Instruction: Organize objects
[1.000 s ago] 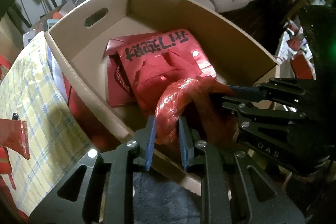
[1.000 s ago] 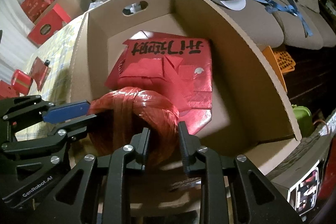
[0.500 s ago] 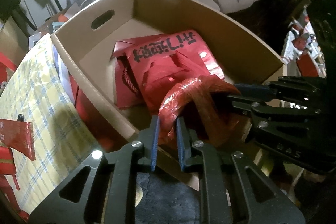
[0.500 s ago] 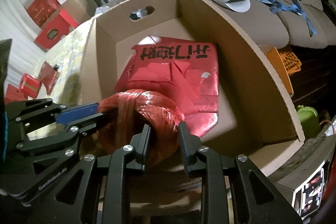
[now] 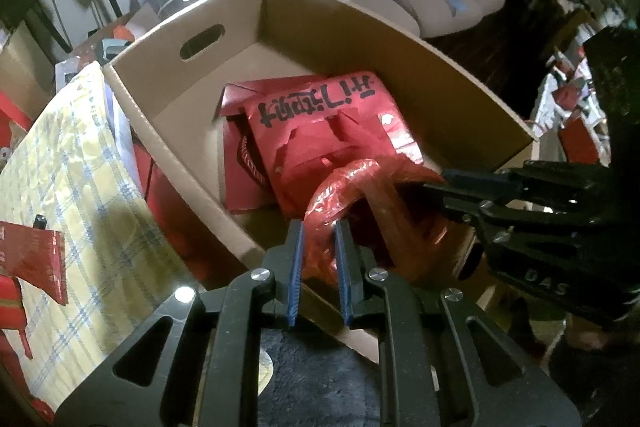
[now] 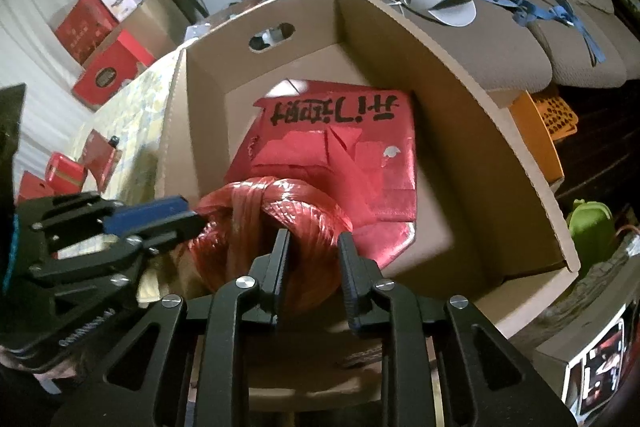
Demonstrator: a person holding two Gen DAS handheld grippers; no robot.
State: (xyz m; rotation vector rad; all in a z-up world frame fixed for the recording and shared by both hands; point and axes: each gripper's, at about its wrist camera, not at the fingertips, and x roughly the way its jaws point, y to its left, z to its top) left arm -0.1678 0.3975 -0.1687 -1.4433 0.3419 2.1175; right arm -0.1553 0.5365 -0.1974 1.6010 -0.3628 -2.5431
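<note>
Left wrist view: left tongs (image 5: 319, 259) clamped on one side of a red plastic-twine bundle (image 5: 360, 211), held at the near wall of the cardboard box (image 5: 360, 39). Right tongs (image 5: 436, 187) come in from the right, tips against the same bundle. Two holds probably keep the loose coil from sagging. Red paper bags (image 5: 320, 131) already lie flat inside; checked cloth covers the surface (image 5: 80, 187) to the left.

Right wrist view: right tongs (image 6: 312, 267) straddle the bundle (image 6: 272, 211), jaws closing on it. Left tongs (image 6: 176, 219) pinch its left side. Bundle sits low over the box (image 6: 460, 75) floor, just before the bags (image 6: 340, 155), likely about to be set down.
</note>
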